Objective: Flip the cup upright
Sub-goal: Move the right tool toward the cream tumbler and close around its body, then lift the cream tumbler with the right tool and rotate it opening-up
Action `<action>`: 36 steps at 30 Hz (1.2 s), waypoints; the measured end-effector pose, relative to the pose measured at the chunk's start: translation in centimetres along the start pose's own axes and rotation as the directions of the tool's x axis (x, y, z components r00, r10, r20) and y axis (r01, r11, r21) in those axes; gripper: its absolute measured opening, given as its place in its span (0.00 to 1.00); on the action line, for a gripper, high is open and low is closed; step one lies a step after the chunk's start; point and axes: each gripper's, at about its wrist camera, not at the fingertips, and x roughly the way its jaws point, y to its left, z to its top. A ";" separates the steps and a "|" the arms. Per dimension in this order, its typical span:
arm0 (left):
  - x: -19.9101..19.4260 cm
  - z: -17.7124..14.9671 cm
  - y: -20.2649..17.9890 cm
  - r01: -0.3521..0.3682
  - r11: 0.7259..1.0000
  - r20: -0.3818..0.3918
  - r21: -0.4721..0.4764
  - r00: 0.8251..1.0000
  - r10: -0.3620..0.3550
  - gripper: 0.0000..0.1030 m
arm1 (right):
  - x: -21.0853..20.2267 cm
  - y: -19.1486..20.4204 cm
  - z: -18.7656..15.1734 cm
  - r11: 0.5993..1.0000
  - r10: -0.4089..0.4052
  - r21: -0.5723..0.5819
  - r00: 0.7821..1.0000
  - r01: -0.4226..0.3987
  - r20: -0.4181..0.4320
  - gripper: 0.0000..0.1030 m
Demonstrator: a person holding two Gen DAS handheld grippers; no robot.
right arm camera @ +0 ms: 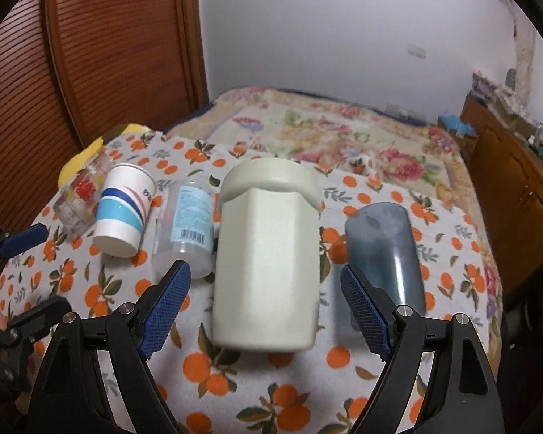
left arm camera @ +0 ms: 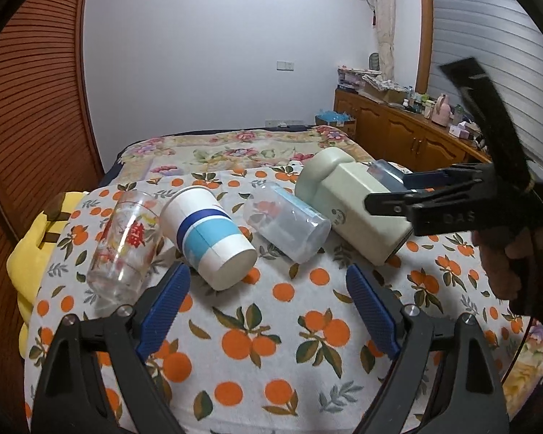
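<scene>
Right wrist view: right gripper (right arm camera: 266, 302) gapes around the pale cup (right arm camera: 268, 253) mid-cloth (right arm camera: 271, 390); squeeze its flat sides squarely, then tip upright. Left gripper (left arm camera: 268, 303) gapes idle.

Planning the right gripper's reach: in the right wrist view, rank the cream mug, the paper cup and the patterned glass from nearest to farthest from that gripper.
1. Cream mug: lying straight ahead of the right gripper, its base between the open fingers.
2. Paper cup: on its side, off to the left.
3. Patterned glass: just behind the paper cup, farthest left, near the cloth's edge.
</scene>
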 end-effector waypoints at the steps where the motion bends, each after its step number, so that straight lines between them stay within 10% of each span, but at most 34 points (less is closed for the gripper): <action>1: 0.1 0.1 0.0 -0.004 1.000 0.002 0.004 1.000 0.004 0.86 | 0.4 -0.2 0.3 1.000 -0.001 0.006 1.000 0.001 -0.009 0.84; 22: -0.3 0.3 0.9 0.005 1.000 0.009 -0.025 1.000 -0.004 0.86 | 7.0 -0.5 2.2 0.999 0.003 0.036 0.955 0.008 -0.295 0.77; 36: -2.9 -0.8 0.9 0.015 0.998 0.013 -0.053 1.000 -0.015 0.86 | 0.8 -0.2 -0.5 0.995 0.090 0.063 0.965 -0.077 -0.248 0.75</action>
